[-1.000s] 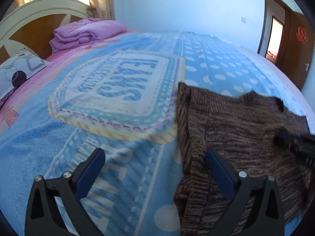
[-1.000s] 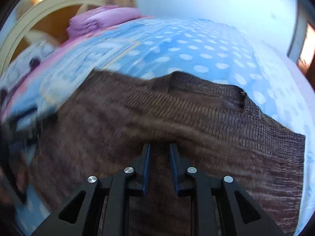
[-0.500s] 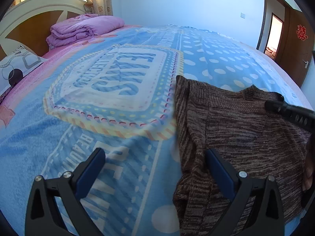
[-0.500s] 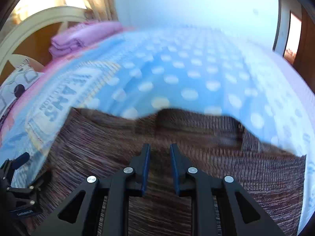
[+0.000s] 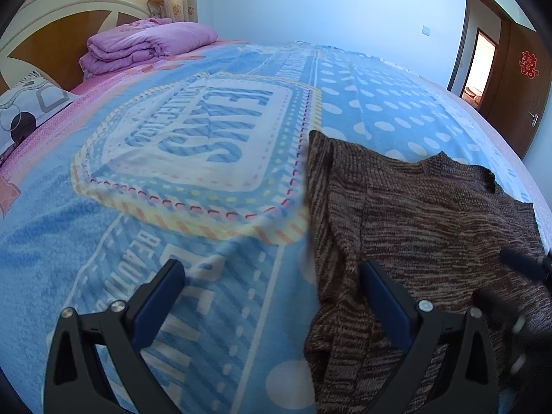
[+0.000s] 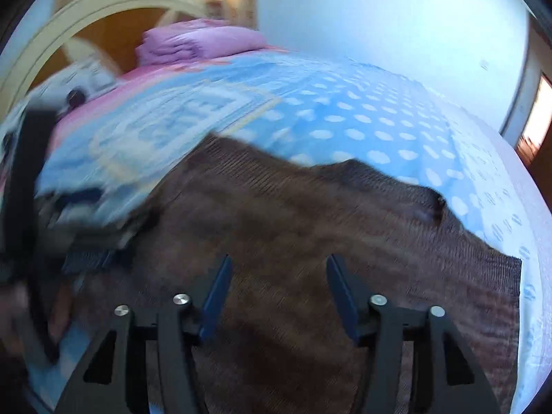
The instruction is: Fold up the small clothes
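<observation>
A brown knitted sweater (image 5: 424, 214) lies spread on the blue patterned bedspread (image 5: 193, 158), its left side folded in. My left gripper (image 5: 272, 269) stands wide open over the sweater's left edge, one finger above the bedspread, the other above the knit, gripping nothing. In the right wrist view the sweater (image 6: 310, 214) fills the lower frame, blurred by motion. My right gripper (image 6: 277, 272) hovers above its middle with the jaws opening and nothing pinched between them. The right gripper shows as a dark blurred shape (image 5: 521, 262) at the right edge of the left wrist view.
A folded pink quilt (image 5: 145, 45) lies by the wooden headboard (image 5: 51, 34) at the far left. A patterned pillow (image 5: 27, 103) sits at the left edge. A brown door (image 5: 517, 79) stands at the far right. A hand (image 6: 20, 296) shows at the left edge.
My right gripper went from nearly shut to partly open and swung across the sweater. The left gripper stayed put, open.
</observation>
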### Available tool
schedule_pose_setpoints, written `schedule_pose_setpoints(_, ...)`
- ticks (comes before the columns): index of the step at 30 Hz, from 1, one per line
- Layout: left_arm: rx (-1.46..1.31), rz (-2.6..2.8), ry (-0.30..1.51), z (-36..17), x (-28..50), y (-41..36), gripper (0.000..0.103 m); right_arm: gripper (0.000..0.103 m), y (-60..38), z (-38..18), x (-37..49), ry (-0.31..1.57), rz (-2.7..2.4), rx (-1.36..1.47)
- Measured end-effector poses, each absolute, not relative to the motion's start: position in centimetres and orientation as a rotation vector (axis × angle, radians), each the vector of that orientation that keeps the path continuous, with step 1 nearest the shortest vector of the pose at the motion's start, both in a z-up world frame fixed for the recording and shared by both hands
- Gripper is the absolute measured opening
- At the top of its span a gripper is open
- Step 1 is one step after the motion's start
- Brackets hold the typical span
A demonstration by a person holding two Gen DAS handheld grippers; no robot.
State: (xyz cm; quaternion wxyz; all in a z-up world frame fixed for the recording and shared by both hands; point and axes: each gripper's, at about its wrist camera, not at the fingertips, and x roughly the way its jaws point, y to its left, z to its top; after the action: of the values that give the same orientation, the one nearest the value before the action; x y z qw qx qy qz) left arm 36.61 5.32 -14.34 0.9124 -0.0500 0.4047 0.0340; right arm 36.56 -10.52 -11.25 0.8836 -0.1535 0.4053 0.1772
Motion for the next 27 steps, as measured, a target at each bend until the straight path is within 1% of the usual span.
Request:
schedule_pose_setpoints(1,-0.107,0.073,0.831,-14.3,36.5,5.4,0.103,0.058,-10.1,-12.2,36.6,0.852,0.363,-0.345)
schedule_pose_setpoints(2,-0.110,0.081,0.822,-14.1,36.3,5.5,0.103,0.058,-10.6,-11.9,36.3,0.834,0.364,-0.315)
schedule_pose_setpoints(5,-0.140,0.083,0.768,-13.0,35.0,6.0,0.103,0.058,-13.2,-10.9,35.9,0.855,0.390,-0.165)
schedule_pose_setpoints(7,-0.121,0.079,0.734,-12.4,34.2,5.9,0.103,0.058,-15.1,-10.0,35.1,0.832,0.396,-0.139)
schedule_pose_setpoints(11,-0.024,0.062,0.680,-11.0,33.4,4.2,0.103,0.053,-19.4,-8.5,36.2,0.806,0.304,-0.140)
schedule_pose_setpoints(12,-0.006,0.064,0.676,-10.8,33.6,3.7,0.103,0.042,-20.4,-8.4,37.2,0.808,0.259,-0.137)
schedule_pose_setpoints(14,0.009,0.057,0.683,-10.5,34.5,2.9,0.103,0.032,-22.0,-8.5,39.4,0.836,0.239,-0.093)
schedule_pose_setpoints(16,0.048,0.075,0.695,-10.5,35.7,2.1,0.103,0.032,-22.2,-8.8,41.3,0.852,0.256,-0.076)
schedule_pose_setpoints(20,0.089,0.107,0.712,-11.7,37.2,1.9,0.103,0.031,-20.4,-8.8,43.5,0.832,0.331,-0.145)
schedule_pose_setpoints(24,-0.029,0.082,0.759,-12.9,37.7,3.9,0.103,0.031,-18.7,-9.7,45.5,0.876,0.373,-0.200)
schedule_pose_setpoints(25,-0.066,0.070,0.755,-12.9,37.5,4.4,0.103,0.027,-18.5,-10.4,45.9,0.897,0.366,-0.216)
schedule_pose_setpoints(26,-0.094,0.064,0.750,-12.9,37.3,4.9,0.103,0.016,-18.3,-10.9,46.3,0.921,0.380,-0.216)
schedule_pose_setpoints(27,-0.116,0.057,0.748,-12.9,37.2,5.2,0.103,0.010,-18.4,-11.2,46.4,0.920,0.389,-0.216)
